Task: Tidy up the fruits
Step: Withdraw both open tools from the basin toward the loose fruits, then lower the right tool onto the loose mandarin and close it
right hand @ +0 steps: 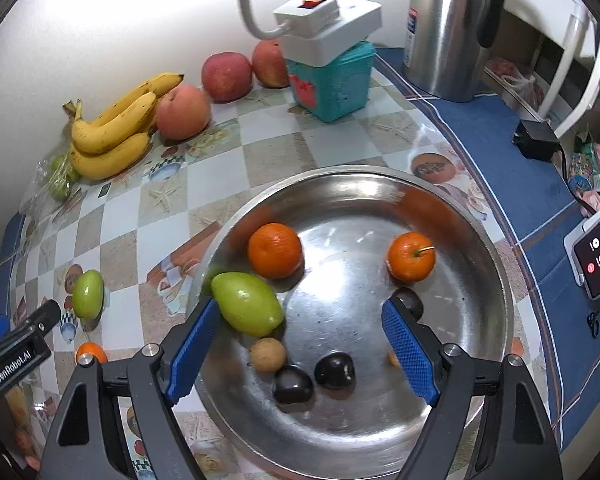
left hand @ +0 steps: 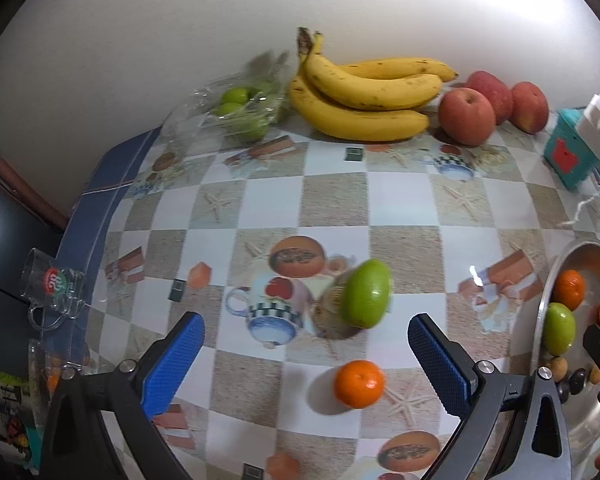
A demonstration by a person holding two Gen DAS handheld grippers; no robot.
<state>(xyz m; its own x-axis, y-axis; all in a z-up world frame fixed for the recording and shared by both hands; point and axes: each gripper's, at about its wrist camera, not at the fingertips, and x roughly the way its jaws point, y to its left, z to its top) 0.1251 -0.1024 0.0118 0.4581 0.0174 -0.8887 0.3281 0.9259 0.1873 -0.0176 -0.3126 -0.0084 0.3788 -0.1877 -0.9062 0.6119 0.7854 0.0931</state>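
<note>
Both jaws spread, empty. Left gripper (left hand: 306,360) hovers beside the bowl (right hand: 496,280); right gripper (right hand: 300,350) above it.

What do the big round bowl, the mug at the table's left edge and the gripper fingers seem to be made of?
Bowl: polished metal, probably stainless steel; it mirrors the oranges.
Mug: clear glass or plastic; you see through it.
Fingers: blue pads with a knurled, grippy texture, likely rubber or plastic, on black arms.
</note>
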